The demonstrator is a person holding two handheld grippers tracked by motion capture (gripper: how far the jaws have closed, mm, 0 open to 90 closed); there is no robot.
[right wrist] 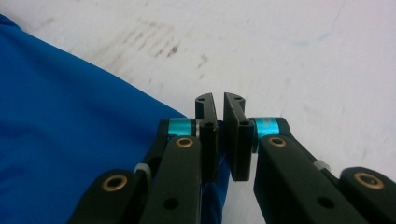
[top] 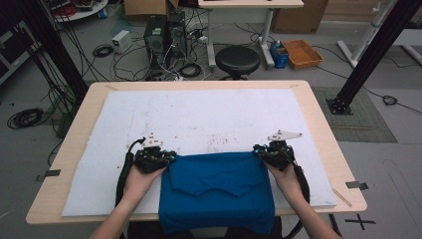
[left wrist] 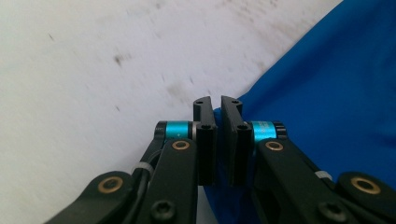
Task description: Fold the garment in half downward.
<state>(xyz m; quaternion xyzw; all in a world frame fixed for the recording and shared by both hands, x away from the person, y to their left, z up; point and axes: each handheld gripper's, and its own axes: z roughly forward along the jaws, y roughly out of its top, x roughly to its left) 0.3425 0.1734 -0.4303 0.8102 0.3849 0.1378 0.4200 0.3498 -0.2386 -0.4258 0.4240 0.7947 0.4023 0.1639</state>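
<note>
While pinched at both corners, blue cloth (top: pixel 217 189).

Support: light wooden rectangular table (top: pixel 318 124)
Covering: stained white foam mat (top: pixel 209 117)
On mat: folded blue cloth (top: pixel 219 191), overhanging near edge

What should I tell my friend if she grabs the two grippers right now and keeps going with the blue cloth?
Left gripper: jaws shut on the far left corner of the blue cloth.
Right gripper: jaws shut on the far right corner.
The cloth lies on the white mat at the near edge of the table, and its near part hangs over that edge. One flap is already folded across its top.
Probably left to do: more folding and smoothing, and pulling the hanging part up onto the mat. Keep both corners pinched so the cloth stays even.
</note>
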